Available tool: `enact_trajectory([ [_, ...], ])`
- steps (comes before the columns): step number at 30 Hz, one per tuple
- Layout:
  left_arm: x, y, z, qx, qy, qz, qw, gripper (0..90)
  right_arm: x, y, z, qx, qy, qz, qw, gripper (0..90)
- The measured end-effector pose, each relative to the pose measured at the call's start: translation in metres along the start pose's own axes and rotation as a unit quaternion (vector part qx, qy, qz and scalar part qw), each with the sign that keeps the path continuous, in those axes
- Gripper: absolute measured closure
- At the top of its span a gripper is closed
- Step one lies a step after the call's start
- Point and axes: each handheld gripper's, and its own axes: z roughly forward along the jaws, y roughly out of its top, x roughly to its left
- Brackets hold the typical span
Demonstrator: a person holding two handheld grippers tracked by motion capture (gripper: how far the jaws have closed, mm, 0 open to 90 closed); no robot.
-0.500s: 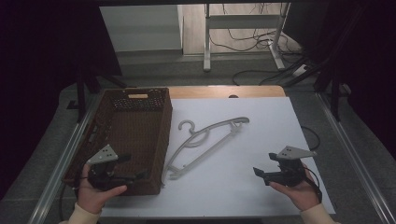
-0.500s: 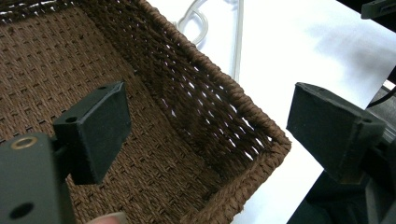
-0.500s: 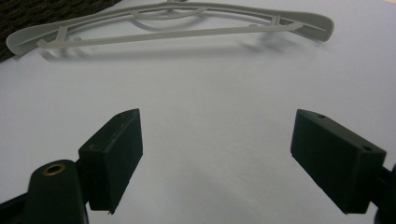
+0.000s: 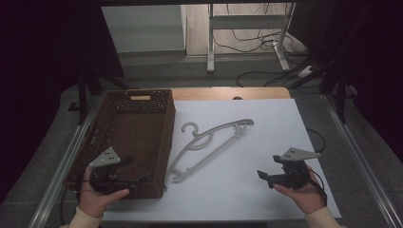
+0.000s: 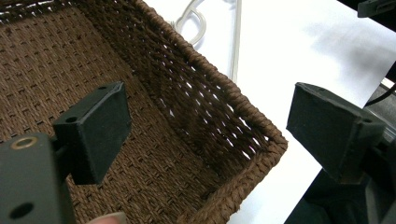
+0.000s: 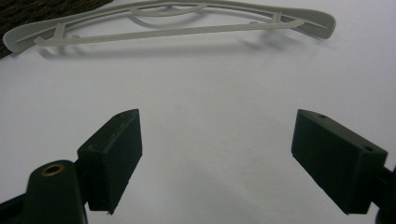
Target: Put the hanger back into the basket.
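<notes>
A brown wicker basket stands on the left of the white table top. Beside it lies a grey plastic hanger, flat and slanted, its hook toward the basket. My left gripper is held over the basket's near right corner, open with nothing between its pads. In the left gripper view my left gripper looks along the basket's rim, with the hanger beyond it. My right gripper hovers open at the near right, pointing left. Ahead of my right gripper lies the hanger.
The white table top has bare room between the hanger and the right gripper. Metal rails run along both sides of the table. Beyond the far edge are a table frame and cables on the floor.
</notes>
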Motion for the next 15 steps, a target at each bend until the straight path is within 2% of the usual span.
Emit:
enact_trajectory([
  [8, 0.000, 0.002, 0.000, 0.001, 0.000, -0.001, 1.0000, 13.6, -0.002, 0.010, 0.000, 0.007, 0.007, -0.001, 0.9999, 17.6],
  [11, -0.002, 0.002, -0.001, -0.001, 0.000, 0.000, 1.0000, 13.6, -0.002, 0.025, 0.003, 0.010, 0.014, 0.000, 0.9998, 18.7],
  [13, -0.002, 0.002, -0.002, -0.001, 0.000, 0.001, 1.0000, 13.6, -0.001, 0.029, 0.005, 0.012, 0.014, -0.001, 0.9998, 18.9],
  [15, -0.001, 0.003, -0.002, -0.002, -0.001, 0.001, 1.0000, 13.6, 0.001, 0.043, 0.014, 0.019, 0.018, -0.006, 0.9996, 20.5],
])
